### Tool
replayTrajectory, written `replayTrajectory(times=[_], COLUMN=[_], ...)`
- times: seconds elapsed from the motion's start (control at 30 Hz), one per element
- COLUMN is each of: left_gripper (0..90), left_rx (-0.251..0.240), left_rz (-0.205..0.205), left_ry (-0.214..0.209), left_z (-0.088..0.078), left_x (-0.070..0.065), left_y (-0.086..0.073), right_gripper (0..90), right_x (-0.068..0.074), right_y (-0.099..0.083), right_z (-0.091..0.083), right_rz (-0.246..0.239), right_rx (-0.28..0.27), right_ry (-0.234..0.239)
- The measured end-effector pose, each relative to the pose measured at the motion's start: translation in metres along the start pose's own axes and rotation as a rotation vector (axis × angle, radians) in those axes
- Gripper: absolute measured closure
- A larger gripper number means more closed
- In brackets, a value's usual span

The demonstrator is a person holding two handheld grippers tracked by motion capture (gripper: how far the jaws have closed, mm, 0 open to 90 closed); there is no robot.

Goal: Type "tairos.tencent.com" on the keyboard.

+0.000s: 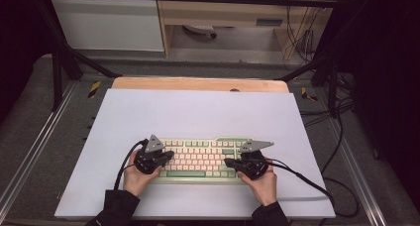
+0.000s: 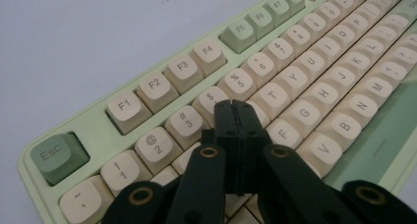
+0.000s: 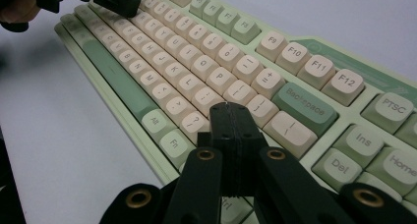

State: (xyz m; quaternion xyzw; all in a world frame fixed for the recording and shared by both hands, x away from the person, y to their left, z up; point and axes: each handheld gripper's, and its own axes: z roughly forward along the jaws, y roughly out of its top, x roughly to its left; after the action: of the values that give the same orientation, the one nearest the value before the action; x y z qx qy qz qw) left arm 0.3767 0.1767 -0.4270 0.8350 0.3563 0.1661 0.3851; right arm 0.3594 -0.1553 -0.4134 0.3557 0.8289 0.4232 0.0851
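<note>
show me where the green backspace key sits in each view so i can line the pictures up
High view: the Backspace key is a small green cap in the keyboard number row, just left of the right gripper.
Left gripper view: I cannot make it out among the far keys.
Right gripper view: right of centre, just beyond the shut jaws.
Shared landmark: the long green space bar.

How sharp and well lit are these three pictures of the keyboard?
High view: white mat bright, surroundings dark, keyboard legends too small to read. Left gripper view: near keys crisp, far end soft. Right gripper view: legends readable, the far left gripper blurred.
</note>
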Motion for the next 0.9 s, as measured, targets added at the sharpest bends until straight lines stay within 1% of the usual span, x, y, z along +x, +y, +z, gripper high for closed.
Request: replayTrajectory(times=[0.4, 0.67, 0.9], left_gripper=[90.0, 89.9, 90.0], left_rx=[-0.012, -0.020, -0.028], left_rz=[0.005, -0.002, -0.017], left_ry=[-0.007, -0.007, -0.008], left_z=[-0.014, -0.023, -0.031], left_x=[-0.003, 0.001, 0.005], left_y=[0.000, -0.007, -0.014], right_gripper=[90.0, 90.0, 90.0], right_x=[0.001, 0.002, 0.005], right_y=[0.001, 0.001, 0.003], right_z=[-0.003, -0.003, 0.000], right_rz=[-0.001, 0.008, -0.002], right_rx=[-0.009, -0.012, -0.009], right_ry=[0.002, 0.010, 0.018])
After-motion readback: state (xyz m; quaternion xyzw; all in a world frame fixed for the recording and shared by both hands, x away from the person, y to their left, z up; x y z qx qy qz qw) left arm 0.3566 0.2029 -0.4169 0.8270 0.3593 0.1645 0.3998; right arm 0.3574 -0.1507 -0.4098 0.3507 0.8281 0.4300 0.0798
